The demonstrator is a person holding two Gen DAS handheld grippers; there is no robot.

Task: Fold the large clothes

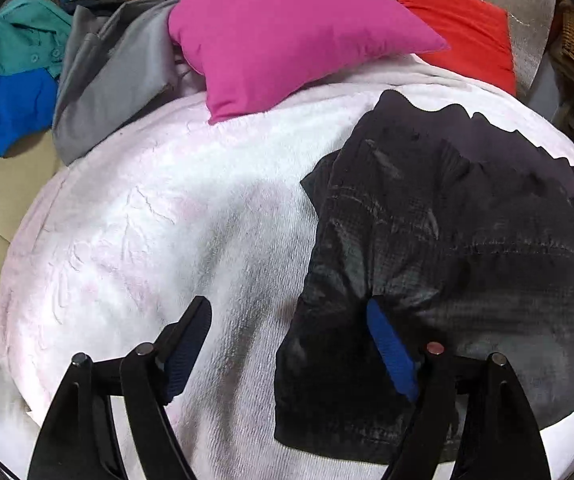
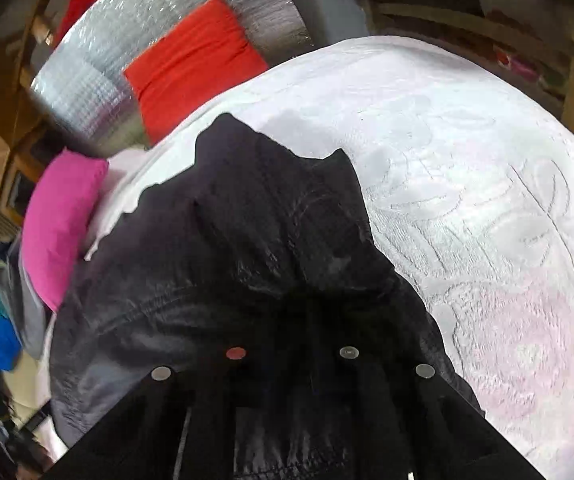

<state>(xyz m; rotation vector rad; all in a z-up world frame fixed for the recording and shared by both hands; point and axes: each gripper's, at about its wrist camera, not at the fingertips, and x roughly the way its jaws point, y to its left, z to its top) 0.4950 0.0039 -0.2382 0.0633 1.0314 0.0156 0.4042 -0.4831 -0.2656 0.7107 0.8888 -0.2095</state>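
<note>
Left wrist view: the black garment lies crumpled on the right half of the bed, on the white blanket, with a pink cushion and a red cushion beyond it at the head. The left tool stands wide, one blue-padded finger over bare blanket, the other at the garment's near left edge; nothing is gripped. The cloth reads as thin, faintly glossy and limp, judged light, soft and somewhat slippery; it will sag, not hold shape. Right wrist view: the same garment fills the foreground, its fabric drawn into a puckered gather at the right tool, which is closed narrow on that bunch; fingertips are buried in cloth. Best holds: hems, seams or corners, not mid-panel
</note>
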